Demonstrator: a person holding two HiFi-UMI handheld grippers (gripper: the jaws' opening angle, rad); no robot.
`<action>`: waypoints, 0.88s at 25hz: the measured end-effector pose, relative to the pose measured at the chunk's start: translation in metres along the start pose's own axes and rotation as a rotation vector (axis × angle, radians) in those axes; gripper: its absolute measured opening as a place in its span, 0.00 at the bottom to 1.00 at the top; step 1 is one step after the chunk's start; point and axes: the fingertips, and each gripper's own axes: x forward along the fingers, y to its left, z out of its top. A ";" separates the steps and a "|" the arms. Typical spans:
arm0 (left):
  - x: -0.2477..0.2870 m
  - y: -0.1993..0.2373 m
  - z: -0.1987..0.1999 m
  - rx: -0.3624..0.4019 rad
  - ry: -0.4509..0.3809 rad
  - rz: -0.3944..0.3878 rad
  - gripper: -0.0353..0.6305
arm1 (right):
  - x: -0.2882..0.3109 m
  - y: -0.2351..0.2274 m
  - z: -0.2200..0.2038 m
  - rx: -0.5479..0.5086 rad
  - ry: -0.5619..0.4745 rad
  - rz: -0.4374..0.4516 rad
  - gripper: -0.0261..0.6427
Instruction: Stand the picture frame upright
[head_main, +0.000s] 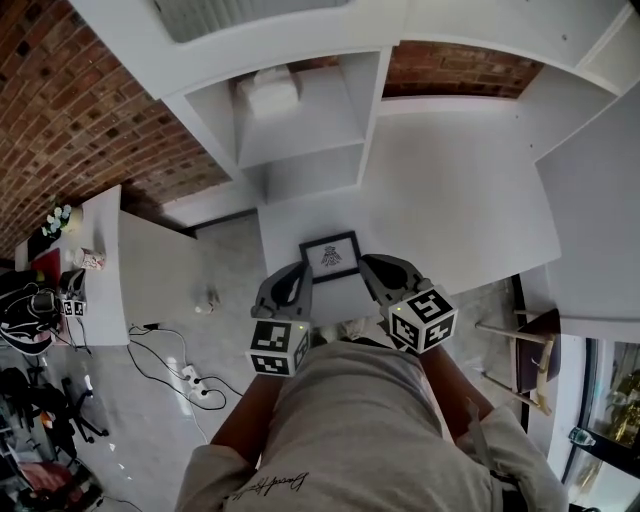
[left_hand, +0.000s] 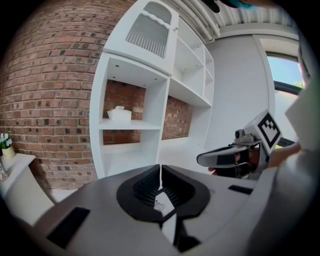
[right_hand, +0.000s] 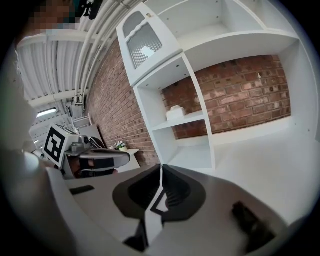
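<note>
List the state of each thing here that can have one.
picture frame: lying flat, face up, on the white desk
left gripper: jaws shut, holding nothing
right gripper: jaws shut, holding nothing
cabinet door: closed

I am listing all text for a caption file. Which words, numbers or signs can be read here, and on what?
Nothing reads clearly.
Cursive script on the shirt: too small to read.
Print in the picture frame: too small to read.
On the left gripper and right gripper: square marker patterns, no words.
</note>
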 end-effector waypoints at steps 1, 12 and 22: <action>0.001 0.005 0.000 -0.001 0.002 -0.003 0.09 | 0.003 0.000 0.001 0.001 0.001 -0.007 0.08; 0.025 0.046 -0.010 -0.036 0.082 -0.087 0.09 | 0.034 -0.017 0.001 0.086 0.037 -0.107 0.08; 0.056 0.059 -0.057 -0.043 0.186 -0.119 0.09 | 0.058 -0.042 -0.034 0.104 0.134 -0.141 0.08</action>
